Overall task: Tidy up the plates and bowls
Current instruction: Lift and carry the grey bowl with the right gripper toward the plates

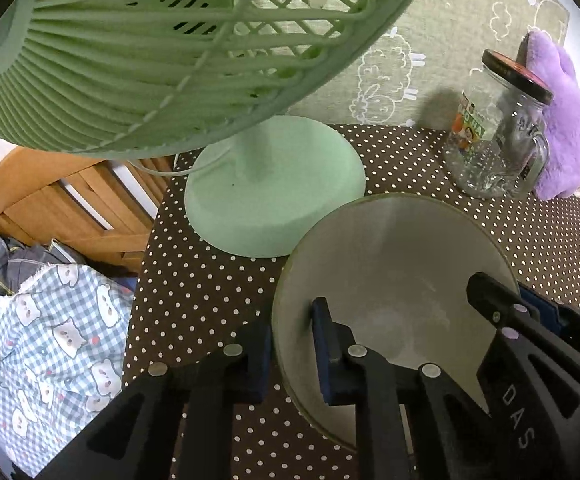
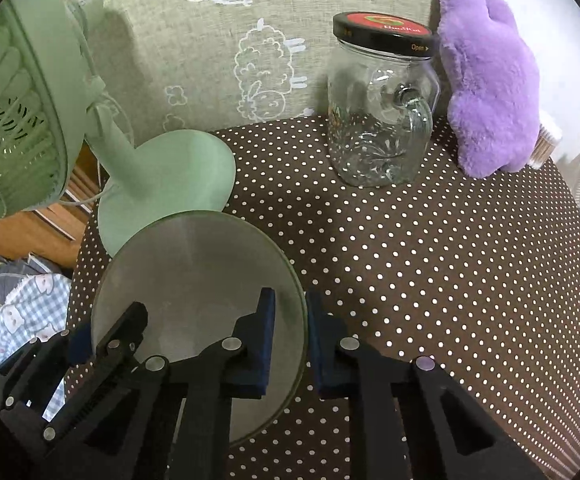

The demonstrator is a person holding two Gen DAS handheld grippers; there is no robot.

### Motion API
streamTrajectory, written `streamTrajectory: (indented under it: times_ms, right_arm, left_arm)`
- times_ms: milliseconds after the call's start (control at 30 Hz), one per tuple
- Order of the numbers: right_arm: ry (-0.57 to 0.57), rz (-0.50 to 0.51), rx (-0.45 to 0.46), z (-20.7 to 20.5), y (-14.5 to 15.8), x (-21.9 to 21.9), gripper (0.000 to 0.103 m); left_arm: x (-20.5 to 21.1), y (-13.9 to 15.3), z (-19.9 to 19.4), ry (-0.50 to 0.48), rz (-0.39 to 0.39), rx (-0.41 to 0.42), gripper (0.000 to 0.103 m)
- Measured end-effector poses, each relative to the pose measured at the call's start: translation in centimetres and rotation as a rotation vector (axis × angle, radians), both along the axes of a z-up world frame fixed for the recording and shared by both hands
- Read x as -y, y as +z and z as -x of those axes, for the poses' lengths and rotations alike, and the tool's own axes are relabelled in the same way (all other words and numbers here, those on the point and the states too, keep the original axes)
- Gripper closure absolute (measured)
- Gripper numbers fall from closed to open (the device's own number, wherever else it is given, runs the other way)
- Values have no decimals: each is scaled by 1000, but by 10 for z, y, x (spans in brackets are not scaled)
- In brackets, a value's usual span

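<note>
Left wrist view: left gripper (image 1: pixel 292 354) is clamped across the near-left rim of a frosted bowl (image 1: pixel 394 264), one pad outside the wall, one inside. Right gripper (image 2: pixel 290 344) pinches the opposite rim the same way; it also shows in the left view at 4 o'clock.

Location: the bowl sits on the polka-dot tablecloth (image 2: pixel 430 280). The fan base (image 1: pixel 274 188) lies just beside the bowl at its 11 o'clock, and the fan head (image 1: pixel 162 56) overhangs above.

Risks, as judged:
- Thin rim bites on smooth ware; uneven lift between hands could tilt the bowl and let one side slip.
- Rising straight up or toward 11 o'clock may strike the fan head.
- Glass jar (image 2: pixel 382 108) at 1 o'clock, beside the purple plush (image 2: pixel 490 88), could be knocked over if the bowl swings that way.
</note>
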State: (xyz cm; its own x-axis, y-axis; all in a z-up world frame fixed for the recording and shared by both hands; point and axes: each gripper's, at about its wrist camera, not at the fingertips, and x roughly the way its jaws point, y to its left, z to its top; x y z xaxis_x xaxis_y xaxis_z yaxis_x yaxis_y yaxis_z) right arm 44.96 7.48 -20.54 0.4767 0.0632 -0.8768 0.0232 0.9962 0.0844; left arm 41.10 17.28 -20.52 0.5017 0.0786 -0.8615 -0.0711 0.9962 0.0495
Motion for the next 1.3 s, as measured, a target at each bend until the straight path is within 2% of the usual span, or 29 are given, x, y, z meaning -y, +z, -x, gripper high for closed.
streamTrajectory:
  times_ms: [333,733,1000,1300]
  right_arm:
    - [-1,31,6,22,18,15,85]
    - [-11,25,11,69,44,53,85]
    - [21,16,29,108,67,79,85]
    - [44,20,57,155,98,121,85]
  left_arm:
    - [19,15,19,-39,-1,0,88]
    - [52,44,61,-63,-22,18,88]
    - [78,71,97,-41,-51,19,88]
    - [120,101,143,-12,-34,37,88]
